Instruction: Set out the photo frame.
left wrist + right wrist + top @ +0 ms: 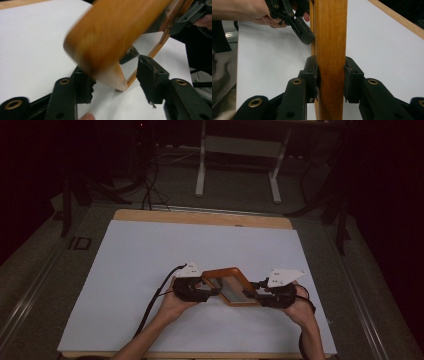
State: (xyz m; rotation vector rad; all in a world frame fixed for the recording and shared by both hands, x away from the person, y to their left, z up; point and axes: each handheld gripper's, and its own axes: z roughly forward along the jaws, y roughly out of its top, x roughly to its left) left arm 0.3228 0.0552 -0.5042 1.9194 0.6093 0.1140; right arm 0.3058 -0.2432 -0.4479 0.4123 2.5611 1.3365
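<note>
Wooden-framed mirror [231,285] is sitting just below the centre of the high view, lifted between two hand-held grippers above the white sheet [150,270] covering the table [200,217]. From up there the frame is showing as an orange-brown rounded rectangle with a grey pane, the left gripper [212,291] meeting its lower-left end and the right gripper [252,295] meeting its lower-right end, each carried in a hand coming in from the bottom edge.

The right gripper view is giving what the high view is hiding: the wooden frame [330,60] is running straight up the middle of the picture, and both black pads are pressing flat against its sides, so the right gripper [331,75] is clamping the wood at a middling width. In the upper left of that view the person's other hand [244,11] is bringing a black jaw against the frame's far edge.

The left gripper view is looking from the opposite end. A blurred corner of the frame [110,37] is filling the upper middle, its pale tip pointing down between the jaws of the left gripper [115,80]. Those jaws are standing half-wide; the right pad is lying near the frame's thin edge, but the blur is keeping me from telling whether either pad is actually pressing on the wood. A fingertip [86,117] is peeking in at the bottom edge.
</note>
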